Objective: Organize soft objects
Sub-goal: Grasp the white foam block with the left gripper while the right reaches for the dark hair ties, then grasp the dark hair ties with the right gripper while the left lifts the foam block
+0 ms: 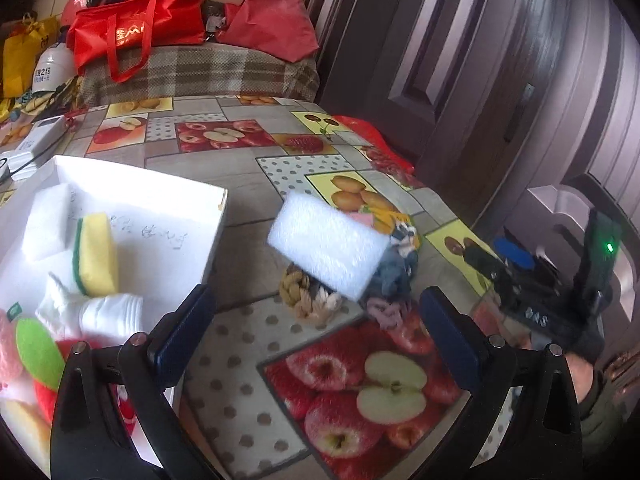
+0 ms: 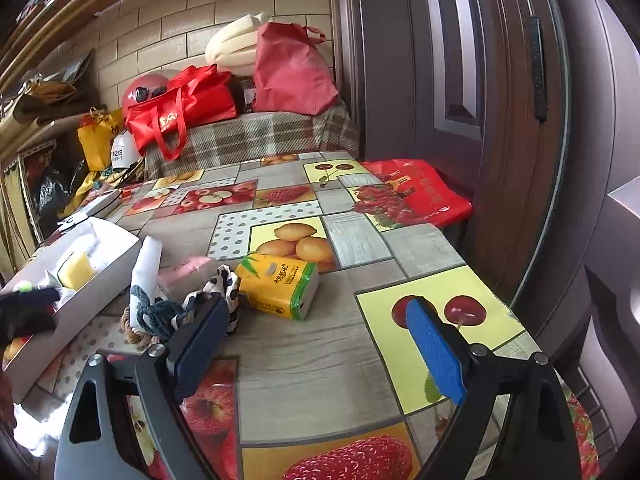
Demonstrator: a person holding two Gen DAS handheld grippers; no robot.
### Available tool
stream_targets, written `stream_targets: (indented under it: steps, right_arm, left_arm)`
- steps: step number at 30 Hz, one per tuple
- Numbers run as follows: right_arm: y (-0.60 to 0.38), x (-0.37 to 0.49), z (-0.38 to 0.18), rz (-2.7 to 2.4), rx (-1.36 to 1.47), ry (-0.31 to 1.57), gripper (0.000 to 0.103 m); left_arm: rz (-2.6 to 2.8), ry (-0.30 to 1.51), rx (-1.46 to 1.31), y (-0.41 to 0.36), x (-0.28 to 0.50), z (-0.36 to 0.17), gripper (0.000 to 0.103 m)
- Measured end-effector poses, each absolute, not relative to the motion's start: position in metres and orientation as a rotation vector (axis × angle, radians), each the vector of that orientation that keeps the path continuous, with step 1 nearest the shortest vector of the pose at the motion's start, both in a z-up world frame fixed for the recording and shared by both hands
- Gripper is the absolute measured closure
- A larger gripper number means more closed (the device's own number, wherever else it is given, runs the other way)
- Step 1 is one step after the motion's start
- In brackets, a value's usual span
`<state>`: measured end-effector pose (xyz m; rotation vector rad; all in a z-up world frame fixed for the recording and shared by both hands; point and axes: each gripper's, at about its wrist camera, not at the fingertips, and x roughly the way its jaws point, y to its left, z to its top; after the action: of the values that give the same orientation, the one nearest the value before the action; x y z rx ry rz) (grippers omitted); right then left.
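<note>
A white foam block leans tilted on a pile of braided ropes and hair ties on the fruit-print table; in the right wrist view it stands on edge. My left gripper is open and empty, just short of the pile. A white box at the left holds a yellow-green sponge, a white foam piece, white socks and coloured pads. My right gripper is open and empty, to the right of the pile. A yellow tissue pack lies ahead of it.
The right gripper shows at the right of the left wrist view. Red bags sit on a plaid-covered bench behind the table. A dark door stands to the right. A red bag lies beyond the table's right edge.
</note>
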<state>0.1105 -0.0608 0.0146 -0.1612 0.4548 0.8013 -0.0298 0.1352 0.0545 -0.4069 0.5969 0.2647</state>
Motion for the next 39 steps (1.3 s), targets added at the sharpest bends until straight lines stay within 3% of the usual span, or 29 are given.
stream_targets:
  steps: [9,14,16,17,19,20,23,26,39]
  right_arm:
    - [-0.069,0.130,0.010,0.819,-0.066,0.551,0.012]
    - [-0.075,0.140,0.006,0.831,-0.003,0.600,0.012]
    - [-0.075,0.141,0.006,0.837,0.004,0.606,0.012]
    - [-0.075,0.140,0.006,0.839,0.002,0.607,0.012]
    - [-0.073,0.139,0.007,0.842,-0.002,0.605,0.012]
    - [-0.073,0.138,0.007,0.844,-0.005,0.604,0.012]
    - [-0.073,0.138,0.007,0.852,-0.005,0.604,0.012]
    - [-0.072,0.138,0.007,0.854,-0.005,0.603,0.012]
    - [-0.065,0.125,0.013,0.896,-0.059,0.539,0.012]
  left_arm:
    - [0.305,0.716,-0.648,0.178,0.042,0.045,0.001]
    - [0.334,0.773,-0.607,0.167,0.062,0.030,0.001]
    - [0.312,0.775,-0.613,0.165,0.063,0.026,0.013]
    - [0.291,0.774,-0.616,0.164,0.063,0.023,0.030]
    - [0.244,0.760,-0.576,0.157,0.060,0.023,0.048]
    - [0.233,0.747,-0.543,0.152,0.057,0.025,0.062]
    - [0.188,0.718,-0.480,0.139,0.046,0.032,0.074]
    - [0.149,0.707,-0.453,0.128,0.028,0.032,0.079]
    - [0.203,0.684,-0.356,0.115,-0.054,0.030,0.078]
